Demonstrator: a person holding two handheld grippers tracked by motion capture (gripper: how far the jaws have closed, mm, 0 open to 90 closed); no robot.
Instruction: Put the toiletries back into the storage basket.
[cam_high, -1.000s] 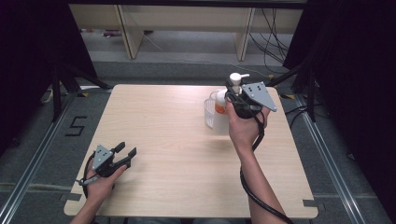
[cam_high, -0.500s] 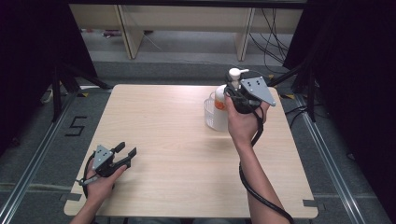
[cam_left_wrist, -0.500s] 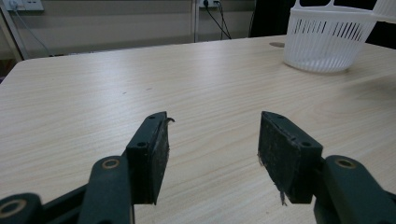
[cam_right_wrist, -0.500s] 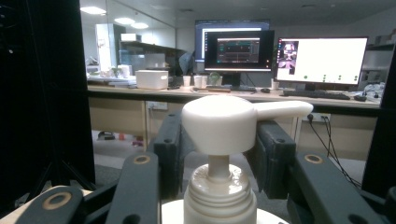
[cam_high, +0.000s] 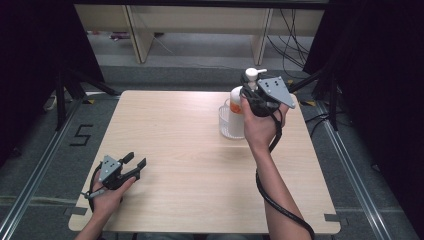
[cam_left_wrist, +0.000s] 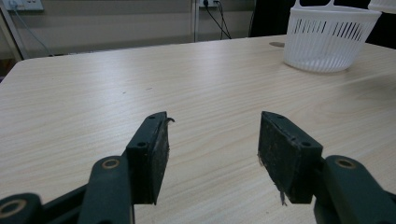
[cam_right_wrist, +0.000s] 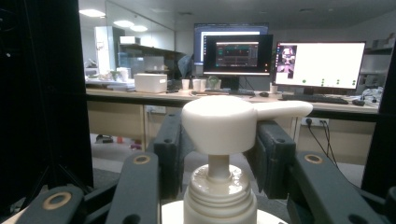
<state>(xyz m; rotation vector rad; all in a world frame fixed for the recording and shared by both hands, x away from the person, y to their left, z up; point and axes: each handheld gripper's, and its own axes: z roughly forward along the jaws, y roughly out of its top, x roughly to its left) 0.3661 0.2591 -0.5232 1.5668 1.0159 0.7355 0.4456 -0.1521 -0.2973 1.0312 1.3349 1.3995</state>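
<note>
Where slotted plastic basket (cam_high: 231, 122) curves, round-capped pump bottle (cam_high: 239, 102).

An office-like lab: lit monitors (cam_right_wrist: 322, 65) on a long desk (cam_right_wrist: 140, 95) at twelve o'clock, black curtains (cam_high: 30, 75) flanking the tabletop (cam_high: 175, 130), floor rails (cam_high: 45, 165), loose cables (cam_high: 295, 30).

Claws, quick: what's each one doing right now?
Left claw: open, empty, low over the table.
Right claw: shut on the pump bottle, held above the white basket.
</note>
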